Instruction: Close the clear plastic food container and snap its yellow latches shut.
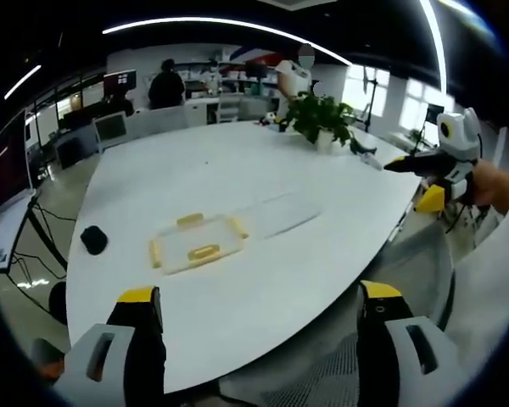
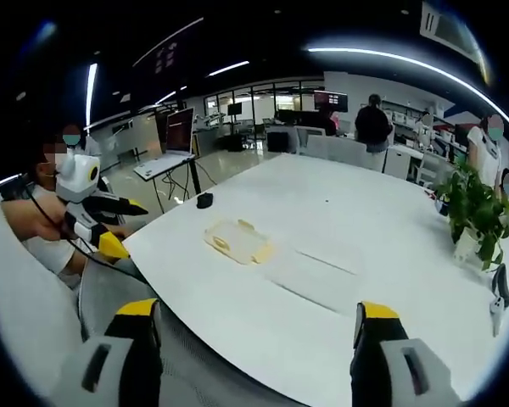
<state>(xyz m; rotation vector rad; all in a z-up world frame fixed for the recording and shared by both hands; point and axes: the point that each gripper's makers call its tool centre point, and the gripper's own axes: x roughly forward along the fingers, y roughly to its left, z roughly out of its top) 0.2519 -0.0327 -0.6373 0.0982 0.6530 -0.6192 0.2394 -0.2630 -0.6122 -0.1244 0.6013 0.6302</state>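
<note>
Both claws hover wide apart, holding nothing: the left claw (image 1: 259, 309) and the right claw (image 2: 254, 326) hang at the near edge of the white surface (image 1: 237, 170). Farther in, the clear container (image 1: 197, 243) with yellow latches (image 1: 204, 252) lies flat, its clear lid (image 1: 280, 210) just beside it. A small black object (image 1: 93, 239) sits near the edge. Beyond stands a potted plant (image 1: 321, 119).

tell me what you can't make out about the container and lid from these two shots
- Container: whether anything is inside, too small and clear in both views.
- Yellow latches: open or snapped, too small in the left gripper view.
- Lid: its edges blend into the white table; fainter still in the right gripper view.
</note>
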